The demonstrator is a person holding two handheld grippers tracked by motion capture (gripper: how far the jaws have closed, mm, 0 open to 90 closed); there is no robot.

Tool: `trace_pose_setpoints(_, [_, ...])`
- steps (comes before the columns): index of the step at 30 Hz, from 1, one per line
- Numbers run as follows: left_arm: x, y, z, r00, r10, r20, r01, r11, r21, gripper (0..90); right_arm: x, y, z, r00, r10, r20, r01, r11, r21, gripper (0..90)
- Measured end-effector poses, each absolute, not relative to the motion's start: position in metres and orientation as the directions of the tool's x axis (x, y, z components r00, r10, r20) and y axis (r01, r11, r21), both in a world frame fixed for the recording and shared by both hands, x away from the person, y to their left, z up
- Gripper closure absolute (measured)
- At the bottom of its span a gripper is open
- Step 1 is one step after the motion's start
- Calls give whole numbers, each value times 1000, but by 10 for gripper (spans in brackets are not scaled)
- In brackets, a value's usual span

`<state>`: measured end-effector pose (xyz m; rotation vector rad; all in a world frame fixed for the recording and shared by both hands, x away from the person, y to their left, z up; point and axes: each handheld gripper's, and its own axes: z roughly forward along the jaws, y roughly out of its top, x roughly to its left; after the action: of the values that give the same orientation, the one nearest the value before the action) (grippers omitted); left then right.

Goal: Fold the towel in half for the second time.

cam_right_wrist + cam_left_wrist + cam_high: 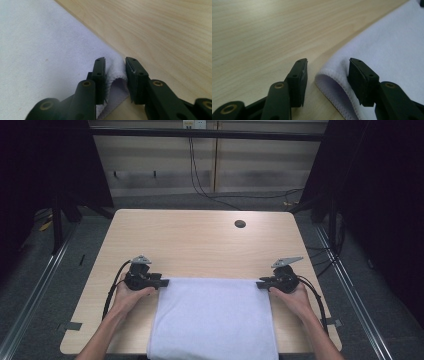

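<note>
Towel [214, 317], white and spread flat, covers the near middle of the counter [200, 240] in the high view, its near edge hanging off the front. The left gripper [164, 282] sits at the far left corner of the cloth and the right gripper [261, 283] at the far right corner, each held in a hand and pointing inward along the far hem.

In the left gripper view, the fingers [298, 82] stand well apart with the rounded, slightly lifted corner of the towel [387, 50] between them. Neither pad presses the cloth, so nothing is held here.

In the right gripper view, the fingers [100, 80] are closed to a narrow gap and pinch the curled corner hem of the towel [37, 50] from both sides.

To do this step well, I judge the left fingers should slide a little further over the hem before closing, so they catch both cloth layers and not just the stitched edge. Both corners should then rise together and evenly, keeping the far edge taut.
</note>
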<state>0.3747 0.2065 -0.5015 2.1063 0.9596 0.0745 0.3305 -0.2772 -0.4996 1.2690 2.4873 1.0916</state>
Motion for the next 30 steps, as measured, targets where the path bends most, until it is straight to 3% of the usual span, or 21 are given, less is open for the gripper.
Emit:
trace_pose_setpoints(4, [374, 208, -502, 719, 636, -280, 613, -390, 687, 552, 330, -278, -501, -631, 743, 224, 660, 362, 658, 799])
trace_pose_setpoints(11, [372, 207, -503, 727, 633, -266, 605, -407, 684, 754, 326, -279, -501, -631, 737, 243, 666, 355, 656, 842])
trace_pose_setpoints(16, [371, 208, -497, 724, 636, -267, 607, -403, 685, 836, 326, -284, -486, -616, 730, 295, 666, 283, 690, 855])
trace_pose_setpoints(30, [385, 216, -451, 725, 632, -276, 555, -297, 777, 857, 348, -281, -436, -656, 724, 212, 566, 286, 773, 862])
